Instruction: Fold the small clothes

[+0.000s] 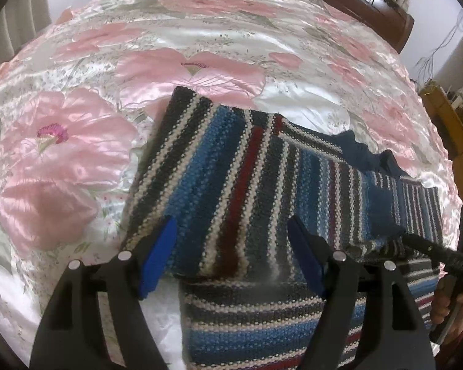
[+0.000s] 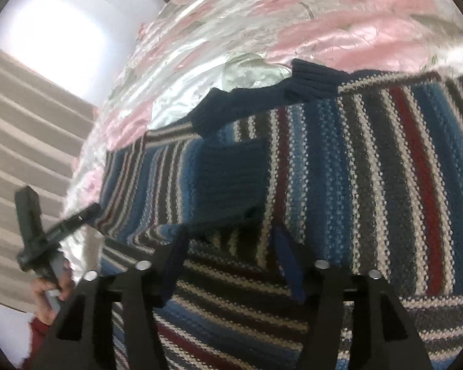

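Two grippers, our left (image 1: 231, 246) and right (image 2: 228, 259), hang with jaws spread, grasping nothing, over a striped sweater (image 1: 231, 169) lying on the flowered bedspread (image 1: 77, 154).

A bed's satin bedspread (image 1: 200, 30) bears pink flowers; a dark wooden headboard (image 1: 370, 3) stands behind, beige curtains (image 2: 24, 141) beside.
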The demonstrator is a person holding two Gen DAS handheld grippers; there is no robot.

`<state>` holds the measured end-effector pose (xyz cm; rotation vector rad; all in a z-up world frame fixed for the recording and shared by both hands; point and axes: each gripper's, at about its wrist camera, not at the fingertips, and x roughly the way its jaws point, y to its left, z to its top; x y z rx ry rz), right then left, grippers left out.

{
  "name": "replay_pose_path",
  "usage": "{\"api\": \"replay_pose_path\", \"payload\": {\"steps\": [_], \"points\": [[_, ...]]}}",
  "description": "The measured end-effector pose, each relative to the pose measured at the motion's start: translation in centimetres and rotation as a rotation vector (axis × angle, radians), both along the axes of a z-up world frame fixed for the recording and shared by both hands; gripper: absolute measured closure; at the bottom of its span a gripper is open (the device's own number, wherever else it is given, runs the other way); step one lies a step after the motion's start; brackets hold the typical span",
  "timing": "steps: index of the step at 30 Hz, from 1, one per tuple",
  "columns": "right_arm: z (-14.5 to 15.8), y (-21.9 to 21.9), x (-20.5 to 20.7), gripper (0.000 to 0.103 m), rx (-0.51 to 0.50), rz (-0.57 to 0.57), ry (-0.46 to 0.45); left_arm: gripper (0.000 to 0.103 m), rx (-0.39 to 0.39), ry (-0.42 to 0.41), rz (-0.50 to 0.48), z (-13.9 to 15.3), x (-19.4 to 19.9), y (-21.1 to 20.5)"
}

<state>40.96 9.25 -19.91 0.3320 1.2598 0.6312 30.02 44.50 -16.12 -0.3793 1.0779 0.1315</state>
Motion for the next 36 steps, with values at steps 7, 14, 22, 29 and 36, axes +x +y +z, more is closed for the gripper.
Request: {"api": "replay_pose_path", "payload": {"steps": [7, 14, 22, 29, 36], "points": [[-1.6, 4.0, 1.5, 0.058, -0.069, 0.045, 0.069, 0.028, 0.019, -0.026, 0.004, 0.7, -0.8, -0.1], [1.2, 4.5, 0.9, 0.089, -0.066, 0.054, -0.035, 0.026, 0.090, -0.054, 0.030, 2.2, -1.9, 1.2], [5.2, -1.4, 2.0, 0.089, -0.163, -0.050, -0.178, 0.025, 0.125, -0.054, 0.024, 2.0, -0.8, 0.7], [1.9, -3.7, 2.4, 0.070, -0.317, -0.090, -0.115, 0.025, 0.129, -0.017, -0.046, 0.1, 0.9, -2.6], [4.9, -2.8, 1.7, 0.069, -0.247, -0.064, -0.215, 0.025, 0.069, -0.044, -0.168, 0.7, 2.6, -6.3]]}}
